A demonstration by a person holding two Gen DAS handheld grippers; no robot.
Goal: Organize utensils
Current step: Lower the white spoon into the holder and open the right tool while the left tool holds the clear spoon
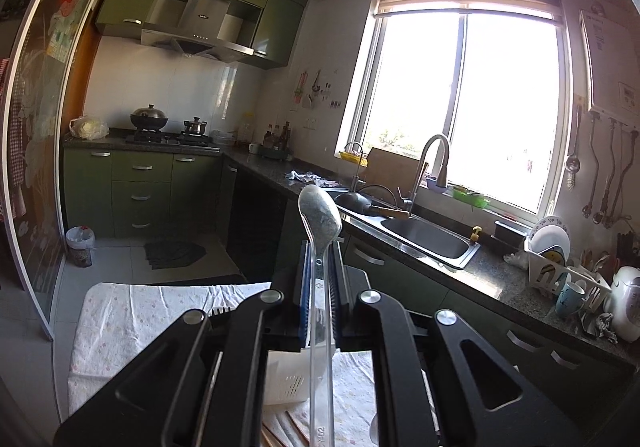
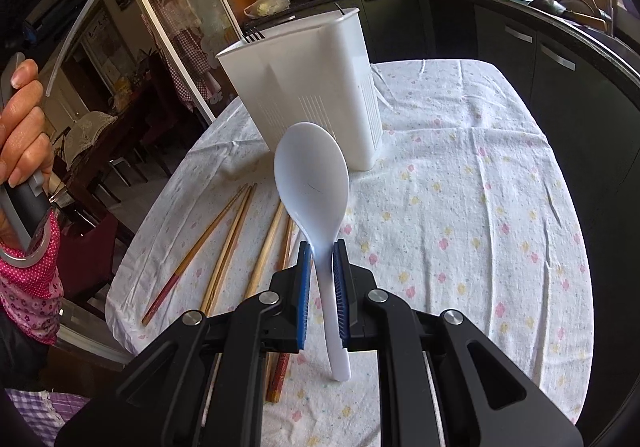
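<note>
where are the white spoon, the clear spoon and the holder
white spoon point(image 2: 311, 183), right wrist view, middle of its bowl
clear spoon point(image 1: 320, 213), left wrist view, middle of its bowl
holder point(image 2: 304, 87), right wrist view, front wall

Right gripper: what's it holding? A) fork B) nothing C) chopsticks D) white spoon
D: the right gripper is shut on the white spoon by its handle, bowl up; the chopsticks lie on the cloth and the fork stands in the white holder.

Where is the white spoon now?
In the right wrist view, the white spoon is clamped in the right gripper, above the chopsticks and before the holder.
</note>
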